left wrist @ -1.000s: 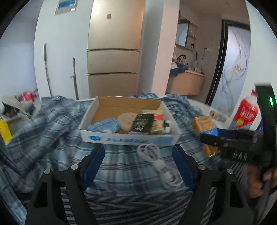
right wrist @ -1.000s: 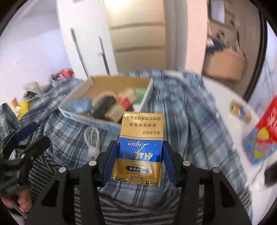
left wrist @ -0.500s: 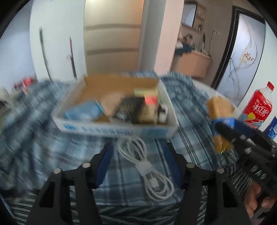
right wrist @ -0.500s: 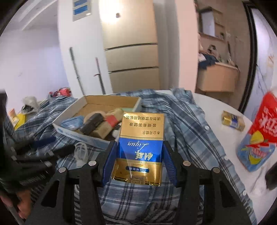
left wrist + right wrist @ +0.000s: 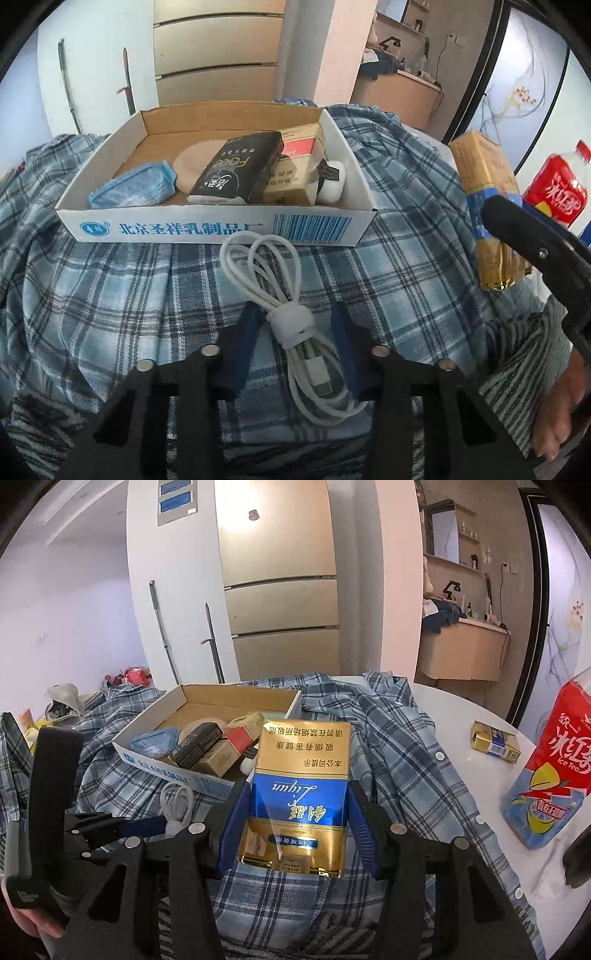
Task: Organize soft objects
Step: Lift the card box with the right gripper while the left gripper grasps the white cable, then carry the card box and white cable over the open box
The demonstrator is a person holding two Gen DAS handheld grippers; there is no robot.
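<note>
My left gripper (image 5: pixel 295 325) has dropped lower, fingers now spread around the coiled white charging cable (image 5: pixel 291 317), centre frame; my right gripper (image 5: pixel 299 812) still pinches the gold-and-blue cigarette pack (image 5: pixel 301 797).

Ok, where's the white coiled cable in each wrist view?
Left wrist: white cable lower centre, between the open left gripper fingers, before the cardboard box.
Right wrist: cable lower left, near the box's front wall.
Shared landmark: the box.

The cable (image 5: pixel 291 321) lay on the shirt (image 5: pixel 110 295) right in front of the box (image 5: pixel 207 229), with the bottle (image 5: pixel 546 771) way off right.
</note>
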